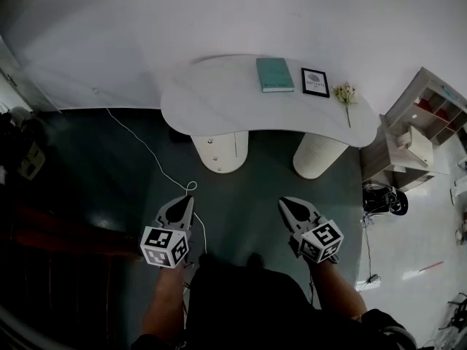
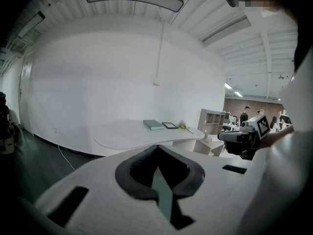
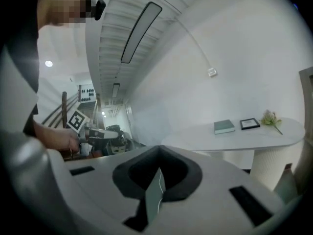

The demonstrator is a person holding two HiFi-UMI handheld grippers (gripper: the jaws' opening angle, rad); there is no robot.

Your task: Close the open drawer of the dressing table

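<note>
Both tongs are shut with nothing in them. In the left gripper view the left gripper [image 2: 157, 148] has its jaws pressed together to a point, and it's the same for the right gripper [image 3: 159, 149] in the right gripper view. From the head camera I'm holding them low in front of me, left gripper [image 1: 188, 200] and right gripper [image 1: 284, 203] side by side over the dark green floor. Both point toward the dressing table [image 1: 219, 100] and are well apart from it.

The table is a white curvy-topped thing against the white wall. The drawer [image 1: 217, 146] is in the rounded white block under the left part of the top. It has two small knobs on its front and pokes out past the table's front edge toward me. From this steep angle I honestly can't tell how far it's pulled out. A round ribbed leg [image 1: 318, 155] holds up the right side.

On top, toward the right, a teal book [image 1: 274, 74], a small black picture frame [image 1: 315, 82] and a flower sprig [image 1: 345, 95] sit in a row. A white cable [image 1: 139, 141] runs across the floor from the wall toward my left gripper. A wooden shelf unit [image 1: 419, 126] stands just past the table's right end.
</note>
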